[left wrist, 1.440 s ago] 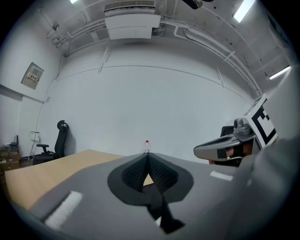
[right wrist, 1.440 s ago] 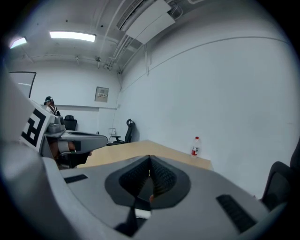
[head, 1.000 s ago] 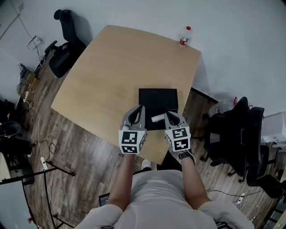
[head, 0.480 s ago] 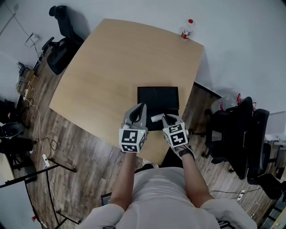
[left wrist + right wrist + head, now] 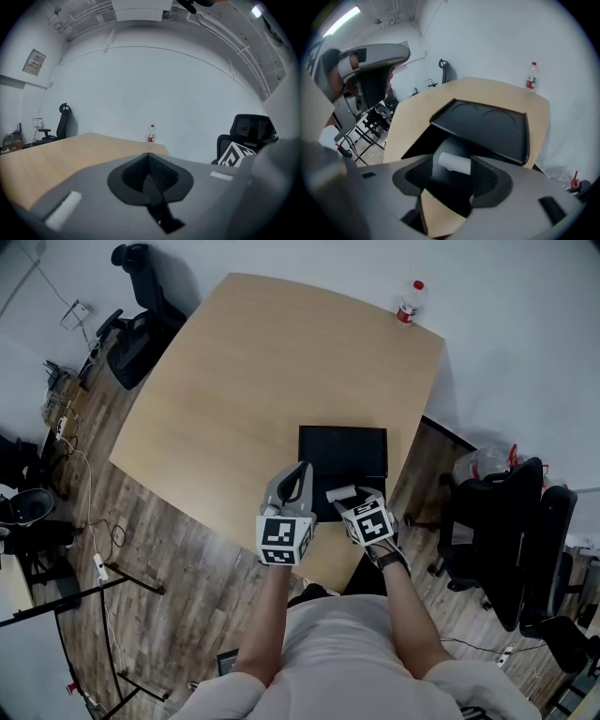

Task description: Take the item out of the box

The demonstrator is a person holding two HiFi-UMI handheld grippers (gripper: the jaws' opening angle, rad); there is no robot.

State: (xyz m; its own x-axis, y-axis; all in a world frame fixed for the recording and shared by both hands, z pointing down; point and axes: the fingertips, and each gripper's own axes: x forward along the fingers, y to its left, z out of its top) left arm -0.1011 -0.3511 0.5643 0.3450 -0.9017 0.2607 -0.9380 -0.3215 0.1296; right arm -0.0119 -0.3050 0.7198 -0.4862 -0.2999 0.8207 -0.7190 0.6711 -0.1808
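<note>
A black flat box (image 5: 342,454) lies on the wooden table (image 5: 244,381) near its front edge; in the right gripper view its top (image 5: 487,124) shows two round hollows. The item, a short white cylinder (image 5: 338,493) (image 5: 453,162), sits crosswise over the box's near part. My right gripper (image 5: 349,497) (image 5: 452,169) points steeply down around it. Its jaws have just been opening and stand apart, with the cylinder between them and a gap at the left pad (image 5: 423,171). My left gripper (image 5: 301,470) (image 5: 149,161) hovers left of the box, shut and empty.
A water bottle (image 5: 409,302) (image 5: 151,133) (image 5: 530,76) stands at the table's far corner. Black office chairs stand right of the table (image 5: 497,512) and at the far left (image 5: 136,329). Cables and stands lie on the wood floor at left (image 5: 84,549).
My right gripper has sunk and tipped downward with the white cylinder toward the box's near edge, and its jaws have parted. The left gripper has dropped slightly.
</note>
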